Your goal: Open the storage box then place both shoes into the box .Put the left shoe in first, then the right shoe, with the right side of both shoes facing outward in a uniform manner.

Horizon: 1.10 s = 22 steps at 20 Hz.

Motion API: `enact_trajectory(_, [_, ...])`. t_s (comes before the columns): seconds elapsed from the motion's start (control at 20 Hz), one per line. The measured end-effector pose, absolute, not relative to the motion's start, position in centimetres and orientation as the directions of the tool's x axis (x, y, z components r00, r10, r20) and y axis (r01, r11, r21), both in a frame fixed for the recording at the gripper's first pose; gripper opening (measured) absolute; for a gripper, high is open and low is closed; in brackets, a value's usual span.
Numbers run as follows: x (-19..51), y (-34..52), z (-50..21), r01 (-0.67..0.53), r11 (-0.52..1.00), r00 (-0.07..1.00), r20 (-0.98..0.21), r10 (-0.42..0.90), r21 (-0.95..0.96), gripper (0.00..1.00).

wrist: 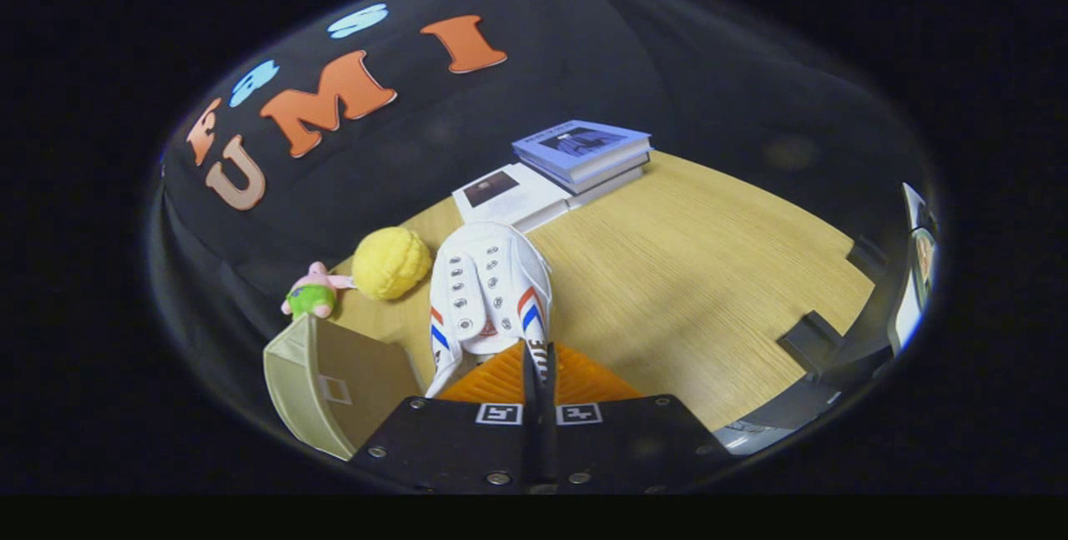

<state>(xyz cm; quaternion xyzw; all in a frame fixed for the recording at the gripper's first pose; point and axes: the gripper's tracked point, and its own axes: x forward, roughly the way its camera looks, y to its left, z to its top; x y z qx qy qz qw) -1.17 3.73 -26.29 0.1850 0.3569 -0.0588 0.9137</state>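
Observation:
A white sneaker (488, 290) with red and blue side stripes hangs toe-forward just ahead of my fingers, above the wooden table (692, 273). My gripper (539, 365) is shut on the rim of the shoe's heel opening, with both fingers pressed together on it. The beige storage box (334, 390) sits low to the left of the fingers, a pale panel with a small square mark facing me. I cannot tell from here whether its door stands open. The shoe's sole is hidden.
A yellow plush ball (390, 263) and a pink and green plush toy (313, 294) lie beyond the box, left of the shoe. Stacked books (584, 152) and a white book (511, 194) rest at the far edge. Black stands (813, 338) line the right side.

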Motion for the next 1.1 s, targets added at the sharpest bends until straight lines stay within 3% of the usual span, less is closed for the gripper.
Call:
enact_trajectory(0.45, [-2.9, 12.4, -18.2, 0.097, 0.916, 0.799, -0.58, 0.161, 0.388, 0.0])
enact_trajectory(1.1, [-8.0, 21.5, -20.2, -0.029, 0.927, 0.713, -0.642, 0.282, 0.374, 0.0])
